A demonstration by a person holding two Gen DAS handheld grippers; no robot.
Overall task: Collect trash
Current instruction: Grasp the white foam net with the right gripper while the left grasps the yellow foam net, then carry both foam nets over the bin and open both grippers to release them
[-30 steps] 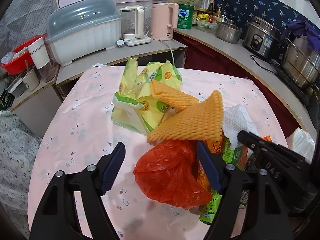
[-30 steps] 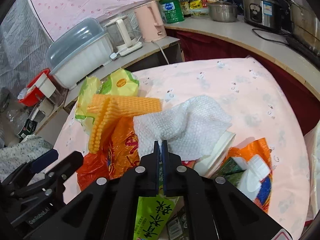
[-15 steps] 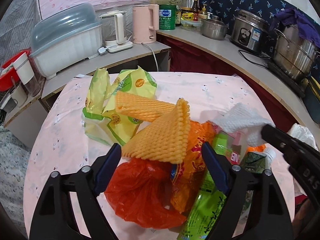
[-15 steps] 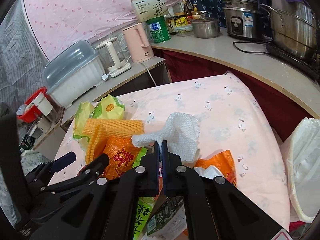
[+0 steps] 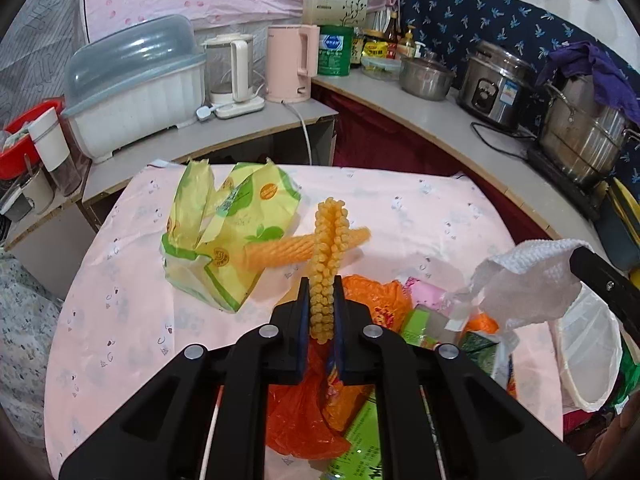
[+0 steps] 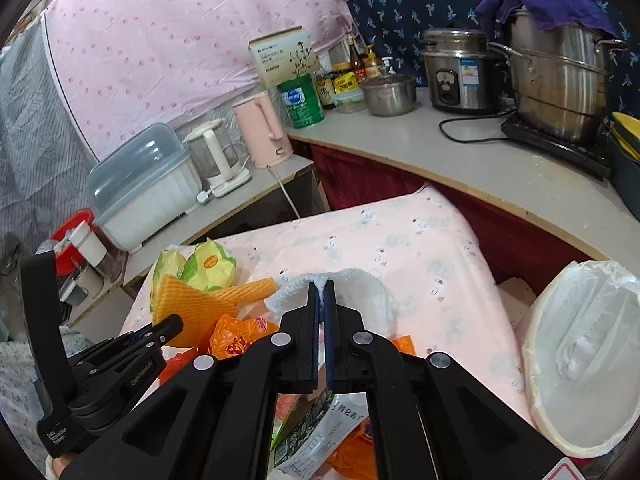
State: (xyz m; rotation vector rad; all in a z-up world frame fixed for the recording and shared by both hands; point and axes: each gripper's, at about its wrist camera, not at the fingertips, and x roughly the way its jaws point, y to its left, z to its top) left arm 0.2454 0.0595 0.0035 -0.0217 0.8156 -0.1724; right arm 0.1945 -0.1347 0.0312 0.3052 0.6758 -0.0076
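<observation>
Trash lies heaped on a pink-clothed table (image 5: 120,300). My left gripper (image 5: 322,284) is closing, and its pads press on an orange foam net (image 5: 330,232), squeezing it into an upright ridge above the heap. My right gripper (image 6: 322,288) is shut on a white foam wrap (image 6: 372,292), which it holds up over the table's right side. The same white foam wrap (image 5: 528,280) hangs at right in the left wrist view. A yellow-green snack bag (image 5: 228,236), a red plastic bag (image 5: 300,412), an orange wrapper (image 5: 376,296) and a green carton (image 5: 360,452) lie below.
A bin lined with a white bag (image 6: 580,360) stands off the table's right edge. Behind the table runs a counter with a pink kettle (image 5: 288,64), a covered dish box (image 5: 132,92), a rice cooker (image 5: 496,84) and steel pots (image 5: 580,136).
My left gripper's fingers went from wide apart around the heap to shut on the orange foam net. My right gripper has lifted the white foam wrap up and toward the bin.
</observation>
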